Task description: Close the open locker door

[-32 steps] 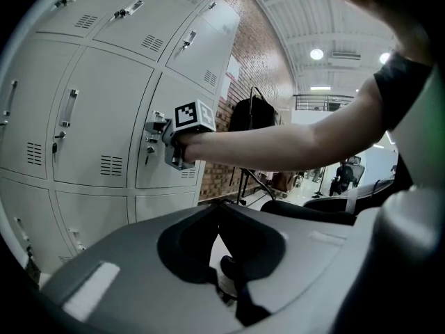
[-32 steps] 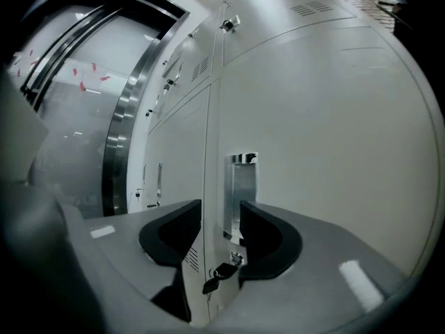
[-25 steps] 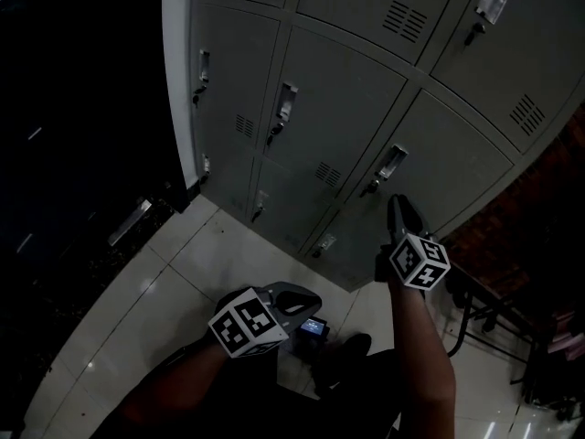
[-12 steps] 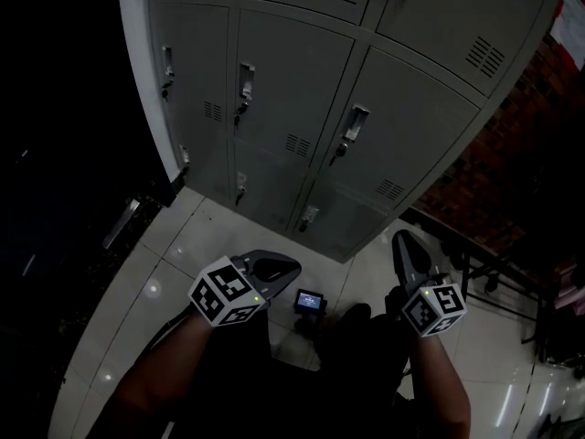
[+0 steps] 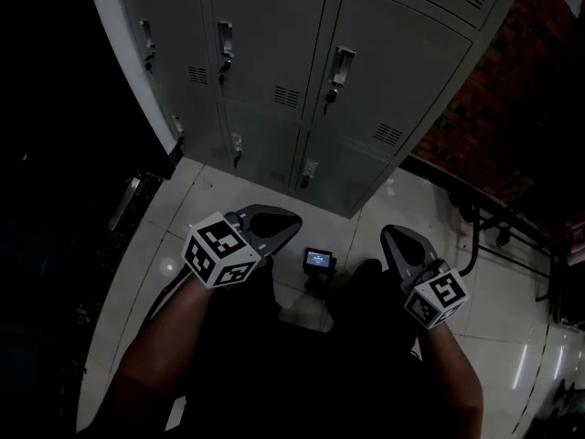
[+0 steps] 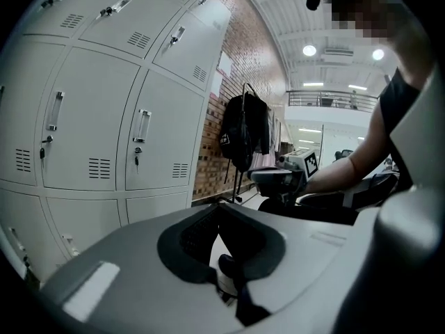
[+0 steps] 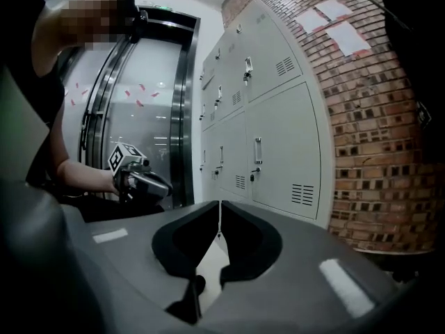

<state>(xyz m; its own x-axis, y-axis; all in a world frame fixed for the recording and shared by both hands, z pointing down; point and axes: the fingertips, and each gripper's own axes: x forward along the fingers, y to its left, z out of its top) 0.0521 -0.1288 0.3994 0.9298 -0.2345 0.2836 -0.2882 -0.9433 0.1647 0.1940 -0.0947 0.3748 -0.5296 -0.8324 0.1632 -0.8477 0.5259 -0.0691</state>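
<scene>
Two grippers are hanging low over the tiled floor (image 5: 212, 210), well short of the lockers (image 5: 274, 53), whose doors in view are all sitting flush. The left gripper (image 5: 285, 219) is clenching on nothing, and the right gripper (image 5: 393, 237) is closing its jaws tip to tip with nothing between them. The left gripper view is showing a black bag (image 6: 243, 132) hanging by the brick wall (image 7: 379, 152), and the right gripper view a glazed doorway (image 7: 142, 96) beside the lockers, neither readable from the head view. There, open tile is stretching ahead, with a small screened device (image 5: 318, 261) between the arms and a dark metal frame (image 5: 480, 231) edging the right.
</scene>
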